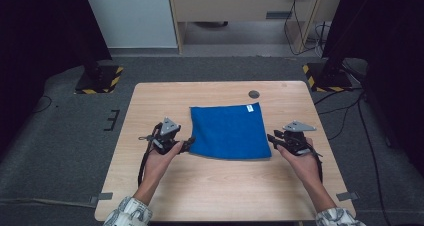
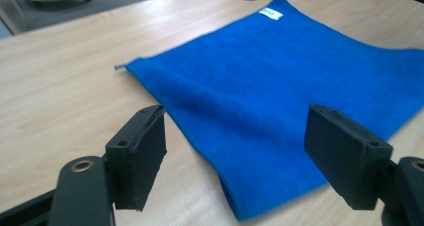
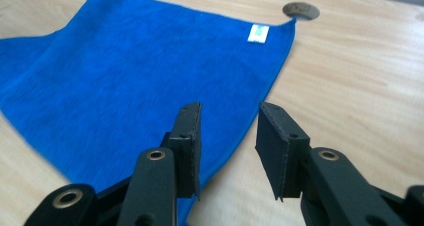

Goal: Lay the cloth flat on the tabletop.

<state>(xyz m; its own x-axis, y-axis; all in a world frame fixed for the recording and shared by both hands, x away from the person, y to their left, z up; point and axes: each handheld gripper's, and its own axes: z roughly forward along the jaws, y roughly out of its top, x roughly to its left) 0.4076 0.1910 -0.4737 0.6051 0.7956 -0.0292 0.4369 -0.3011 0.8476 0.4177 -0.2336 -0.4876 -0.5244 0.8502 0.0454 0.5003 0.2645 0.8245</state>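
A blue cloth point(image 1: 229, 131) lies flat in the middle of the wooden table point(image 1: 210, 186), with a small white label point(image 1: 249, 108) at its far right corner. My left gripper point(image 1: 189, 145) hovers at the cloth's near left corner, jaws wide open around that corner point(image 2: 240, 151). At the cloth's near right corner is my right gripper point(image 1: 273, 138), open with a narrower gap, its jaws straddling the cloth's right edge point(image 3: 227, 146). Neither holds anything. The label point(image 3: 258, 33) also appears in the right gripper view.
A round cable hole point(image 1: 254, 94) sits in the table just beyond the cloth. Dark stand bases with yellow-black tape point(image 1: 100, 79) point(image 1: 325, 77) stand on the floor past the table's far corners. Bare wood surrounds the cloth.
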